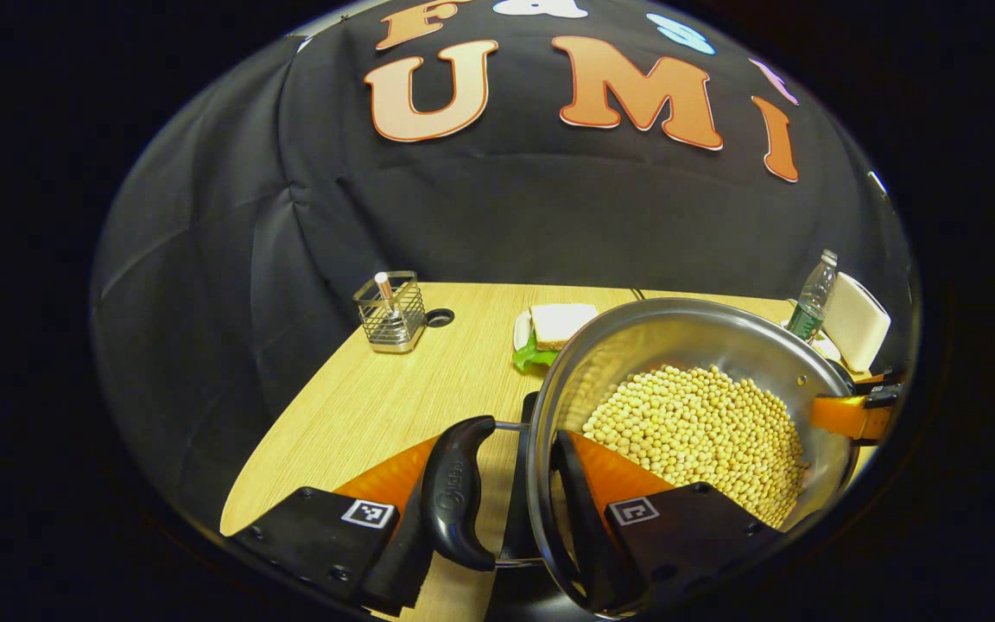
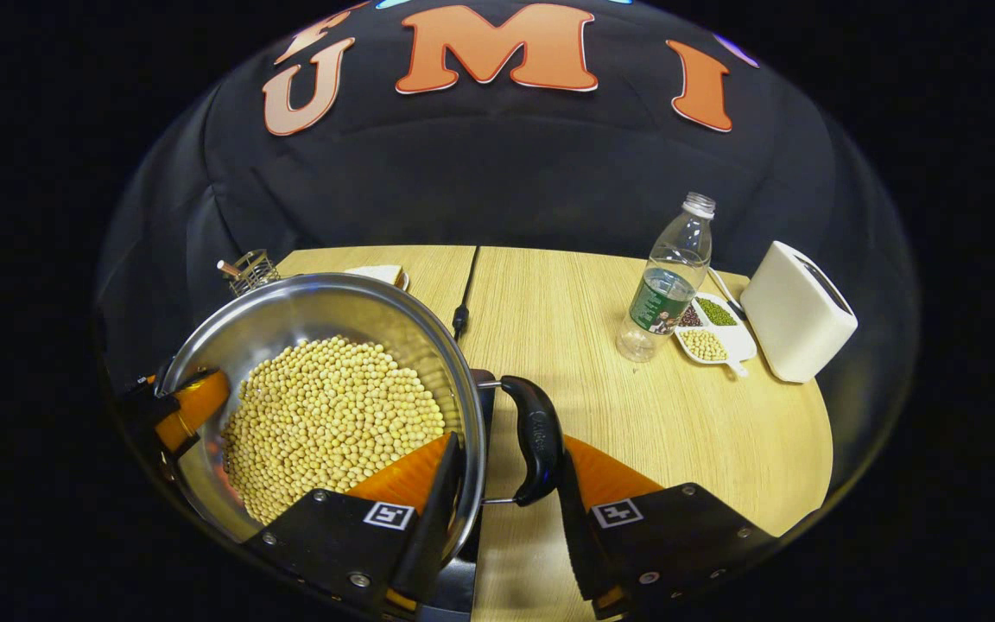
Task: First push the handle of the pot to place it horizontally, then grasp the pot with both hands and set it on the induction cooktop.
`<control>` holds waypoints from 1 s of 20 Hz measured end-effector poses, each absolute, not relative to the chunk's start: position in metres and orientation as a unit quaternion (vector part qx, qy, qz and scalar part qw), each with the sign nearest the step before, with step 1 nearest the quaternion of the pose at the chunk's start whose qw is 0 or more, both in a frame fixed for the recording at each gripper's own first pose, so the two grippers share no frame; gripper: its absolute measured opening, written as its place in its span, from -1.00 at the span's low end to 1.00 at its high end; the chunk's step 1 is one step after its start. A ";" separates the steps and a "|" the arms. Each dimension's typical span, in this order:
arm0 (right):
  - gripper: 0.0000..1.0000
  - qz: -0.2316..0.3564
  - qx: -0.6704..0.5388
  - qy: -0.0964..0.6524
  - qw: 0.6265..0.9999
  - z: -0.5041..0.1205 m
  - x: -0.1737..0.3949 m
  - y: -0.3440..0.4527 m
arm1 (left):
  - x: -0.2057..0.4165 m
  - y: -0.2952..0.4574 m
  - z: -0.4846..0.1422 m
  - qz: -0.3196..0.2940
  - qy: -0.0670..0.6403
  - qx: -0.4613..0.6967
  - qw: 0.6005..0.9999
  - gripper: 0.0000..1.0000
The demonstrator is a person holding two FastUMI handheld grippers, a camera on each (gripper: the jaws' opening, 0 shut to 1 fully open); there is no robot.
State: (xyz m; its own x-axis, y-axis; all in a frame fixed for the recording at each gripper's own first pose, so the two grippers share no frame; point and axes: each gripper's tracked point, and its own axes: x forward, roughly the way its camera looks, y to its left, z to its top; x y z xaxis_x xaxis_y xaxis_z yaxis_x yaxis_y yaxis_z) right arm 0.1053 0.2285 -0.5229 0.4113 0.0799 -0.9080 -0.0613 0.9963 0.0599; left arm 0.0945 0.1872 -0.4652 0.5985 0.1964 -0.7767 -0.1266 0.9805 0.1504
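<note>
In the left gripper view, the left gripper (image 1: 497, 510) straddles the near-left side of the pot (image 1: 687, 345): one finger lies outside, past the black side handle (image 1: 456, 492), and the other sits inside the bowl against the steel wall. The jaws stand a moderate way apart with the handle and rim between them; whether both fingers actually press on them cannot be told. The pot is a wide steel pan holding a bed of pale yellow beans (image 1: 700, 436). It sits on the wooden table (image 1: 359, 406), partly over a dark flat slab, the induction cooktop (image 1: 522, 518), which shows beneath its near edge. At the pot's far right rim the other gripper's finger (image 1: 847, 416) reaches over the edge.

In the right gripper view, the right gripper (image 2: 506, 510) straddles the opposite side the same way: one finger inside the pot (image 2: 316, 302) against the wall, the other outside, just beyond the second black handle (image 2: 534, 441). Its jaws are likewise part open around rim and handle, and firm contact cannot be judged. The beans (image 2: 329, 419) fill the bottom.

Farther back on the table stand a wire holder (image 1: 390, 313) with a small utensil in it, a sandwich on a plate (image 1: 560, 326), a clear plastic bottle (image 2: 668, 285), a divided dish of beans (image 2: 712, 333) and a white toaster (image 2: 795, 313). A black cable (image 2: 466, 289) runs toward the far edge.
</note>
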 end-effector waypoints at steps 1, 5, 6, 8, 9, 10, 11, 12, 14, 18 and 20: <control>0.12 0.041 0.005 0.540 0.840 -0.524 0.106 0.232 | 0.092 0.186 -0.470 0.090 0.444 0.036 0.891 0.51; 0.21 0.043 0.001 0.549 0.834 -0.531 0.108 0.251 | 0.089 0.187 -0.481 0.092 0.452 0.026 0.887 0.51; 0.21 0.042 -0.001 0.540 0.840 -0.530 0.113 0.250 | 0.091 0.187 -0.477 0.092 0.448 0.025 0.889 0.48; 0.22 0.045 -0.003 0.539 0.841 -0.532 0.108 0.252 | 0.092 0.191 -0.484 0.094 0.448 0.028 0.889 0.46; 0.25 0.053 -0.006 0.535 0.843 -0.529 0.108 0.253 | 0.087 0.195 -0.489 0.096 0.462 0.043 0.880 0.55; 0.25 0.066 -0.006 0.529 0.846 -0.525 0.110 0.257 | 0.086 0.198 -0.488 0.088 0.461 0.070 0.880 0.61; 0.36 0.083 -0.006 0.533 0.842 -0.523 0.105 0.259 | 0.090 0.199 -0.482 0.087 0.448 0.100 0.884 0.76; 0.48 0.092 0.001 0.523 0.847 -0.520 0.105 0.258 | 0.091 0.198 -0.475 0.089 0.438 0.126 0.886 0.78; 0.60 0.086 0.022 0.510 0.856 -0.515 0.106 0.245 | 0.097 0.201 -0.456 0.097 0.410 0.150 0.894 0.79; 0.70 0.073 0.033 0.442 0.894 -0.464 0.121 0.216 | 0.103 0.197 -0.405 0.117 0.360 0.157 0.912 0.70; 0.70 0.066 0.023 0.381 0.922 -0.420 0.133 0.198 | 0.107 0.188 -0.370 0.116 0.324 0.162 0.925 0.73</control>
State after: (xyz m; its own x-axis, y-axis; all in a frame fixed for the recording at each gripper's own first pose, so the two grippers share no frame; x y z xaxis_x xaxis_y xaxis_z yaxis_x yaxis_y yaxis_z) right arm 0.1326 0.1976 -0.4202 0.7012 0.1402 -0.6991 -0.1044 0.9901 0.0938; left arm 0.1070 0.1881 -0.3703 0.7634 0.3202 -0.5610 -0.1105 0.9204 0.3749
